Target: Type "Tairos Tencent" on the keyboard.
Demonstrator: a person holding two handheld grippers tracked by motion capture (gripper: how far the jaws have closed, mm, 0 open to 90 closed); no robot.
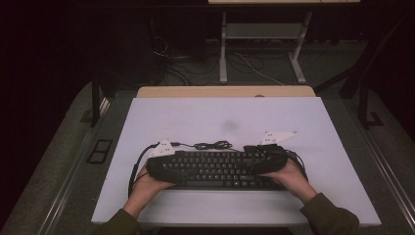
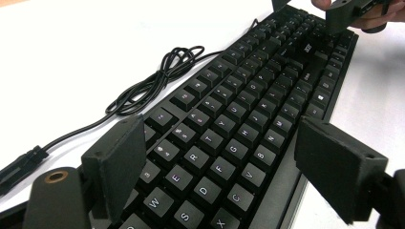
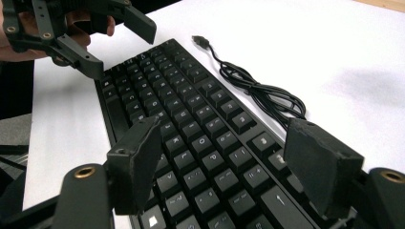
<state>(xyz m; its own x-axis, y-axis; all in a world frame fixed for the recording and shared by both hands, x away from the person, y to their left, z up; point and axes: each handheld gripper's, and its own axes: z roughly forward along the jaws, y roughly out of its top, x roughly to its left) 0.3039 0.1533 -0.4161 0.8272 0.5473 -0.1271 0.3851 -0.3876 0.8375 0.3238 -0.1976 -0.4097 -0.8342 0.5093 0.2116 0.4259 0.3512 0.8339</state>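
A black keyboard (image 1: 220,169) lies flat near the front edge of the white table top, its keys facing up. Its black cable (image 1: 213,145) is loosely coiled just behind it. My left gripper (image 1: 177,169) is at the keyboard's left end and my right gripper (image 1: 262,159) at its right end. In the left gripper view the left gripper (image 2: 224,157) stands open, its pads spread over the keyboard (image 2: 239,119) without pressing on it, beside the cable (image 2: 153,81). The right gripper (image 3: 229,162) is likewise open above the keyboard (image 3: 191,124), with the cable (image 3: 258,90) to the side.
The white table top (image 1: 220,112) stretches bare behind the keyboard to a wooden strip (image 1: 225,91) at the far edge. Beyond it, white desk legs (image 1: 223,49) and loose wires sit on the dark floor. The other hand's gripper shows far off in each gripper view.
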